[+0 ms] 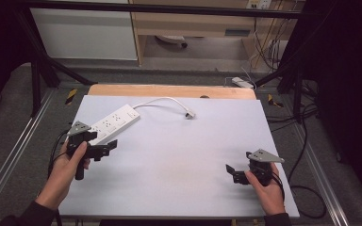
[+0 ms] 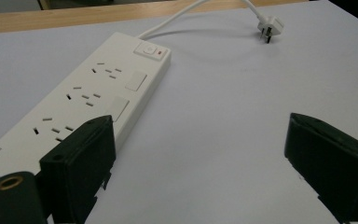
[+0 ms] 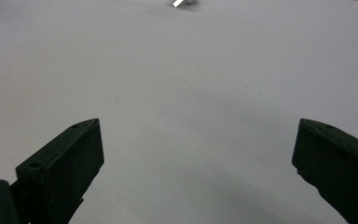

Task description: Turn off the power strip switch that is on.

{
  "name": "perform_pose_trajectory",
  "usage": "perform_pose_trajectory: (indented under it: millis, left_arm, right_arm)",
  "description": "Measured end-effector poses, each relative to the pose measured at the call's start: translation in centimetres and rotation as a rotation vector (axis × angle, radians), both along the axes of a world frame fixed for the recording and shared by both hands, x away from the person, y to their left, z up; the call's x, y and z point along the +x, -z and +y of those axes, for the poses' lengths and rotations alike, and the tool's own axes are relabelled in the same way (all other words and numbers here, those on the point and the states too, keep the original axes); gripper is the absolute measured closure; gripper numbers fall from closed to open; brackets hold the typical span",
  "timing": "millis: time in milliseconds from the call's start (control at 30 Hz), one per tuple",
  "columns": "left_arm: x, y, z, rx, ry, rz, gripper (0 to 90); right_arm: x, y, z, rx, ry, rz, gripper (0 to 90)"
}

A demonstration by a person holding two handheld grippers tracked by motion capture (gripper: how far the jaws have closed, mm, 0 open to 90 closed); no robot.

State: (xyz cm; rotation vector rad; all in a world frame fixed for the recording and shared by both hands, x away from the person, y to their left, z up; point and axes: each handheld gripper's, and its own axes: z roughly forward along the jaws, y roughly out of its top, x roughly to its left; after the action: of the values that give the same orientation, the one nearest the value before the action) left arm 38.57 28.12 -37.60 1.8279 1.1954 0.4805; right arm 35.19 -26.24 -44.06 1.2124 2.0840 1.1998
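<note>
A white power strip lies at the left of the pale sheet, its cord curving to a white plug. In the left gripper view the power strip has several sockets and a switch, and the plug rests at the far right. My left gripper hovers just at the strip's near end, open, nothing between its jaws. My right gripper is at the sheet's near right, open and holding nothing. The plug's tip peeks in at the top of the right gripper view.
A wooden table edge shows behind the sheet. A white adapter and cables lie on the floor beyond. Black frame posts stand at the left and right, and a cable loops at the right.
</note>
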Motion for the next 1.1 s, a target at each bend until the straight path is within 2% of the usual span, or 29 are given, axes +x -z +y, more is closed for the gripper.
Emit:
perform_pose_trajectory:
  millis: [300, 533, 800, 1100]
  left_arm:
    - [-2.7, 0.5, 1.0, -0.005, -0.003, -0.012, 8.8]
    - [-4.5, 1.6, 1.9, -0.023, -0.004, -0.011, 8.8]
    - [-6.0, 3.0, 2.9, -0.046, -0.004, -0.010, 9.0]
    - [-6.8, 3.8, 2.9, -0.029, 0.026, -0.010, 9.3]
  right_arm:
    - [0.0, 0.0, 0.0, 0.002, -0.001, 0.000, 2.5]
    - [0.0, 0.0, 0.1, 0.003, -0.003, 0.001, 2.5]
    - [0.0, 0.0, 0.2, 0.002, -0.006, 0.005, 2.5]
    - [0.0, 0.0, 0.2, -0.001, -0.010, 0.003, 2.5]
